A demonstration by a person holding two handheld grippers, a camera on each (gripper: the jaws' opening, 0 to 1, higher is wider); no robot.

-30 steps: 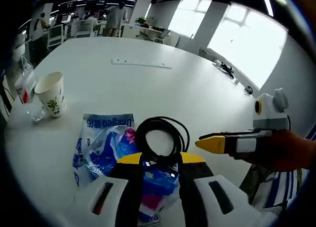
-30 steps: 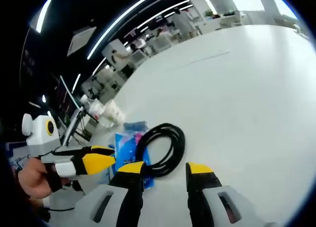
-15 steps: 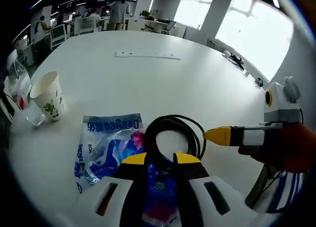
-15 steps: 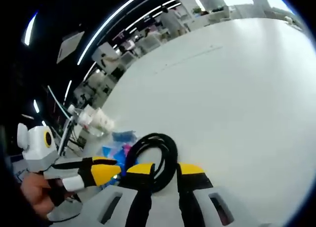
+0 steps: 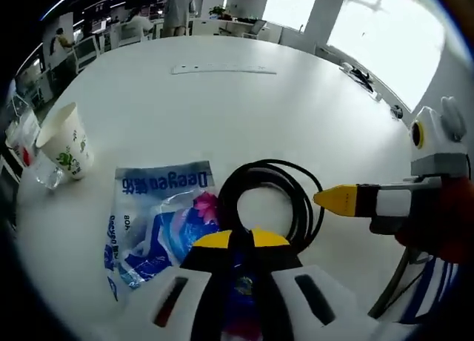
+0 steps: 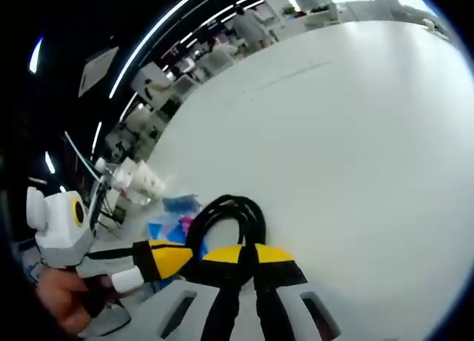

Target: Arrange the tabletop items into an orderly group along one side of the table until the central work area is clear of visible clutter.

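A coiled black cable (image 5: 272,196) lies on the white table (image 5: 222,118), partly over a blue printed plastic bag (image 5: 155,215). My left gripper (image 5: 241,242) has its jaws closed together, pinching the near side of the coil, with the bag showing under it. From the right, the right gripper (image 5: 329,199) reaches in, its yellow tip against the coil's right side. In the right gripper view the cable (image 6: 226,211) runs in between my right gripper's (image 6: 244,253) closed tips. The left gripper (image 6: 172,258) meets the coil from the left there, over the bag (image 6: 172,221).
A paper cup (image 5: 65,141) and a clear plastic bottle (image 5: 22,130) stand at the table's left edge. A thin white strip (image 5: 222,70) lies far across the table. Desks, chairs and people are in the office beyond. Broad bare tabletop (image 6: 348,133) stretches ahead.
Both grippers' jaws have gone from open to closed on the cable coil. Both views moved slightly closer to the cable; the bag, cup and bottle stay put.
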